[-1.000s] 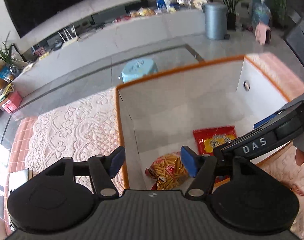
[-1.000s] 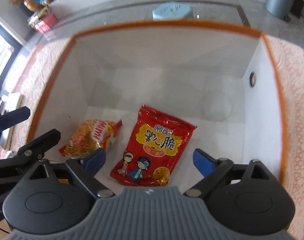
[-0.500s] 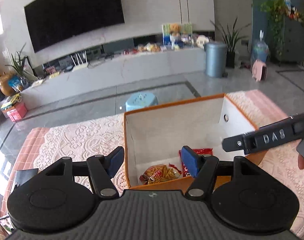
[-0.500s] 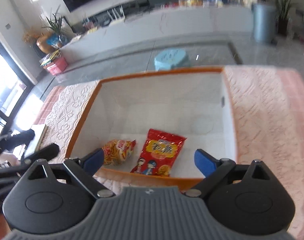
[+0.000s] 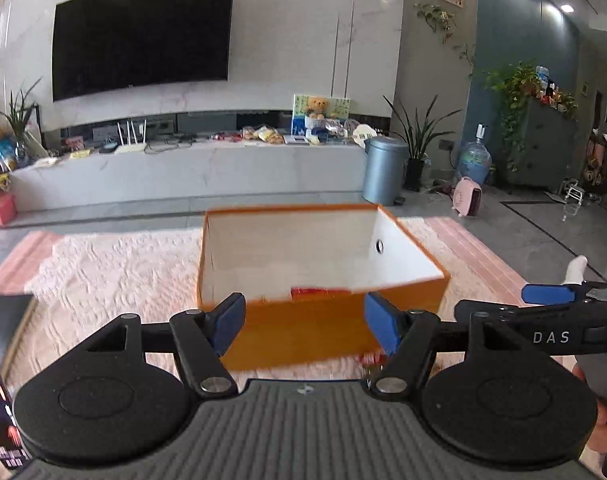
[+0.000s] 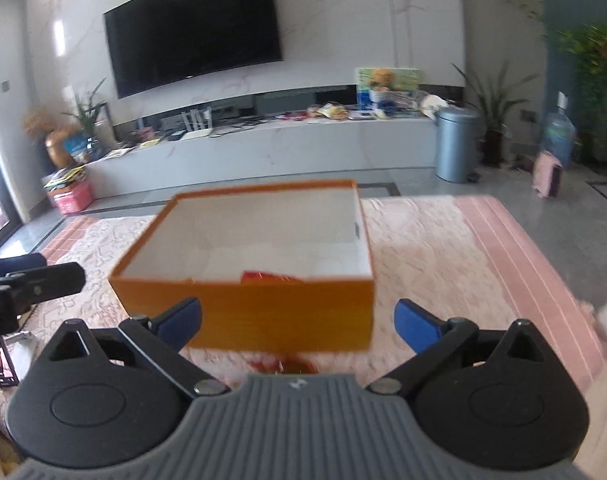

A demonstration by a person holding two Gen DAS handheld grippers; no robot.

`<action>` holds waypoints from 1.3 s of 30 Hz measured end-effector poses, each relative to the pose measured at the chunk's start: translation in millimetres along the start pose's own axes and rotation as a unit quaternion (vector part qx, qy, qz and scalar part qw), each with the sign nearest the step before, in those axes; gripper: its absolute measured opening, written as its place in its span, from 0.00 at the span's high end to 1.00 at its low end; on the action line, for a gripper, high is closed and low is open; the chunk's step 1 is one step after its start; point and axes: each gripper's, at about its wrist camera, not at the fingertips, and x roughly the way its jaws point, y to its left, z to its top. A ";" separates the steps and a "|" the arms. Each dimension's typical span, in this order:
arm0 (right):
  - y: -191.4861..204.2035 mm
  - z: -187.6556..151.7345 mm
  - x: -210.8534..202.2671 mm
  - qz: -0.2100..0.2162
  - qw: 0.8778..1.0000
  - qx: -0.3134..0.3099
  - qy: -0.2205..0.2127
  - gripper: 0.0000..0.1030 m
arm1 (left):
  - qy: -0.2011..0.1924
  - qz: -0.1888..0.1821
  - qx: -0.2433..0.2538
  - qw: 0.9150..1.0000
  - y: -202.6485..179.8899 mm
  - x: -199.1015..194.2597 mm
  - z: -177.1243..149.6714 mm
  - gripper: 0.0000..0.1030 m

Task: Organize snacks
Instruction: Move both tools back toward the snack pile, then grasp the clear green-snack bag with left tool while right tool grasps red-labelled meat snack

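An orange box (image 5: 415,300) (image 6: 239,312) with a white inside stands on the pink lace tablecloth (image 5: 115,264). Over its near wall only the top edge of a red snack bag (image 5: 319,291) (image 6: 269,277) shows; the rest of the contents is hidden. A small red packet (image 5: 369,359) (image 6: 283,364) lies on the cloth just in front of the box. My left gripper (image 5: 303,322) hovers short of the box, its jaws opening with nothing between them. My right gripper (image 6: 298,322) is beside it to the right, its jaws also opening, wide and empty.
A dark book (image 5: 3,320) lies at the table's left edge. Beyond the table are bare floor, a long white TV console (image 5: 191,172), a grey bin (image 5: 383,170) and a pink heater (image 5: 467,200). A person's hand (image 5: 599,428) holds the right gripper.
Both grippers have pulled back from above the box and tipped up towards level. The box's near wall now hides most of the snacks. Both pairs of jaws have widened.
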 end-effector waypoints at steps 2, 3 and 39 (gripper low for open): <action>-0.4 -15.1 -3.0 -0.012 1.000 0.003 0.002 0.03 | 0.010 -0.004 -0.008 1.000 5.0 0.7 -11.2 0.22; -0.3 -23.1 -5.0 -0.019 1.000 0.006 0.004 0.03 | 0.016 -0.009 -0.013 1.000 7.5 1.8 -16.9 0.22; 42.3 -106.4 32.1 0.028 0.993 -0.113 0.031 0.04 | 0.200 -0.011 -0.098 0.975 37.1 77.1 -111.8 0.39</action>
